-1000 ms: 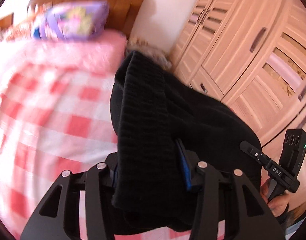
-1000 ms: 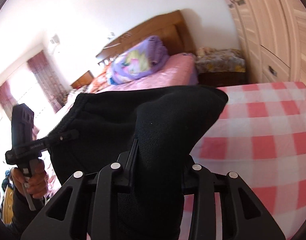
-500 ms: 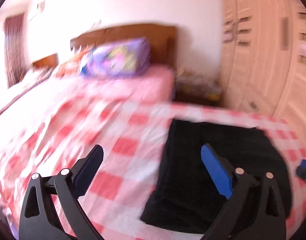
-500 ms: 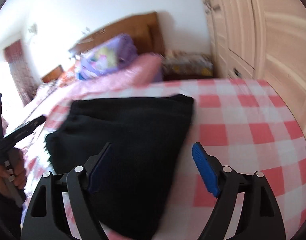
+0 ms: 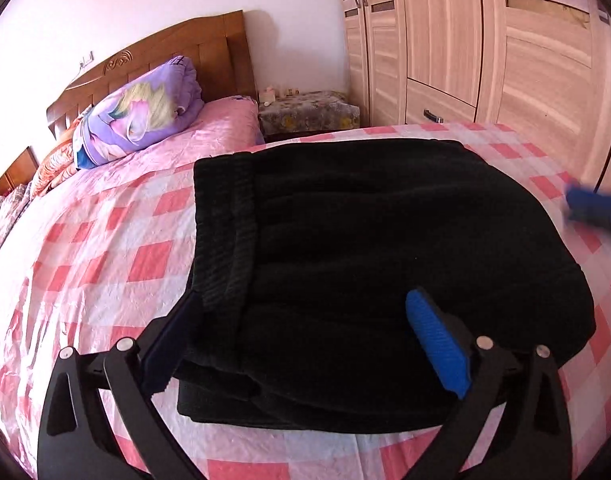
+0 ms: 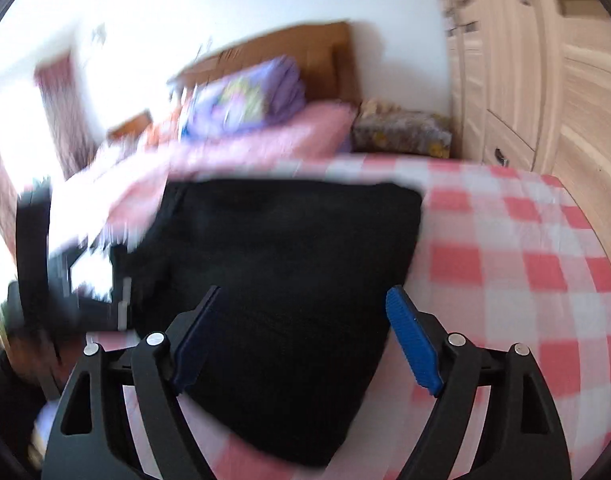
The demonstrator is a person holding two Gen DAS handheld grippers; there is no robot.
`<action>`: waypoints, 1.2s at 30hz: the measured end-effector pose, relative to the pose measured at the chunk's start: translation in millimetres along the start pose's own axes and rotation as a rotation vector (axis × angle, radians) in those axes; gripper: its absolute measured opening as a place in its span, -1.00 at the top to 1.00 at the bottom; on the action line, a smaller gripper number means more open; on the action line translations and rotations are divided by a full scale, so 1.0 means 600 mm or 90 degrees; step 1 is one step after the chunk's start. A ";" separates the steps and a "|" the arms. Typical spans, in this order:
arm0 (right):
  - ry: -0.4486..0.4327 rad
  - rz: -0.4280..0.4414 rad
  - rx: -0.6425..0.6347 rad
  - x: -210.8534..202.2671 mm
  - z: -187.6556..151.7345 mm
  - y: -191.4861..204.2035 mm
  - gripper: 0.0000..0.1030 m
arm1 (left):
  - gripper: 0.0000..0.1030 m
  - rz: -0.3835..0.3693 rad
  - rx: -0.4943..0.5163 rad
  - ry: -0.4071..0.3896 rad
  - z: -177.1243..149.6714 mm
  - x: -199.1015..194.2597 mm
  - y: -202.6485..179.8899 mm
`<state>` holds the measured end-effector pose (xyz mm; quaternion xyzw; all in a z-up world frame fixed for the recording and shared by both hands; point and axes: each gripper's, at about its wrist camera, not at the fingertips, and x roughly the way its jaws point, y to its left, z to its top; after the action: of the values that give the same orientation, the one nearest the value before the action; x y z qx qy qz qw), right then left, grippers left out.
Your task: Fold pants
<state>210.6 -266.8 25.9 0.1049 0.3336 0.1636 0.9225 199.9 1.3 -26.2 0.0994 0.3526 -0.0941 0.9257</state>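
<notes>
The black pants (image 5: 365, 240) lie folded in a thick stack on the pink checked sheet (image 5: 105, 260), ribbed waistband along the left edge. My left gripper (image 5: 301, 300) hovers low over the near left corner, its jaws opening wide; cloth lies between the blue pads, which do not press on it. In the right wrist view, the right gripper (image 6: 305, 292) stands open over the near right part of the pants (image 6: 285, 232), pads clear of the cloth. A blurred blue pad (image 5: 593, 208) of the right gripper shows at the right edge. The left gripper's body (image 6: 33, 248) is a dark blur.
A purple flowered quilt (image 5: 145, 116) lies against the wooden headboard (image 5: 165, 60). A cloth-covered nightstand (image 5: 309, 114) stands beside the bed, and a tall light wooden wardrobe (image 5: 485, 40) runs along the right. The checked sheet (image 6: 505, 260) stretches right of the pants.
Both grippers were shut on the raised pants a second ago; both have let go and opened. The pants now lie flat on the bed, and the left gripper has dropped closer to them.
</notes>
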 end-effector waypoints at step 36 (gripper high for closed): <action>0.224 -0.114 -0.033 0.237 0.085 0.012 -0.92 | -0.97 -0.003 -0.005 -0.007 -0.012 -0.010 -0.004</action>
<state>344.8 -211.7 -16.0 0.0210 0.4931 0.1055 0.8633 190.1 1.4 -27.7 0.0940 0.3479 -0.0957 0.9279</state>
